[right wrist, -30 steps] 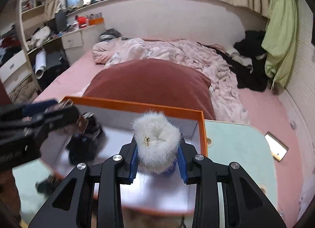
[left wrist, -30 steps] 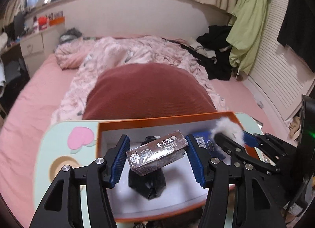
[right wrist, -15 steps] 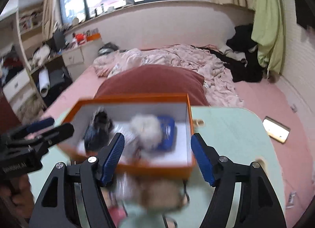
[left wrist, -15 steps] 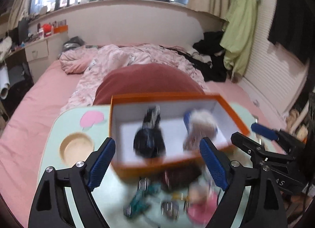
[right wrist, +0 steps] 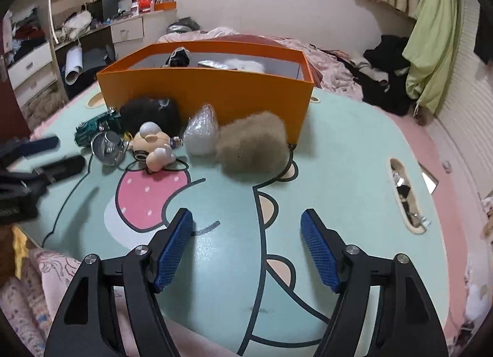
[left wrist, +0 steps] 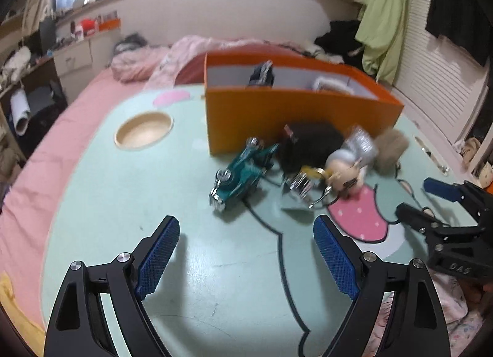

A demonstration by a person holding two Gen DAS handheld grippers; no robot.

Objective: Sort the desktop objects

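An orange box (left wrist: 295, 110) (right wrist: 209, 92) stands on the mint table (left wrist: 185, 264) and holds a black item (left wrist: 262, 75) and a white fluffy thing (right wrist: 243, 64). In front of it lie a teal toy car (left wrist: 240, 173), a black pouch (right wrist: 151, 113), a small doll (right wrist: 154, 147), a shiny metal piece (right wrist: 107, 144), a plastic-wrapped item (right wrist: 201, 133) and a tan fluffy ball (right wrist: 252, 144). My left gripper (left wrist: 246, 258) is open and empty, short of the car. My right gripper (right wrist: 246, 246) is open and empty, short of the ball.
A round wooden cup recess (left wrist: 143, 130) sits left of the box. A slot (right wrist: 403, 190) is cut near the table's right edge. A bed with pink bedding (left wrist: 154, 58) lies behind, and a desk with drawers (right wrist: 126, 30) stands at far left.
Both grippers let go of the brown carton and the white fluffy thing into the box, opened, and pulled back low over the table's near side.
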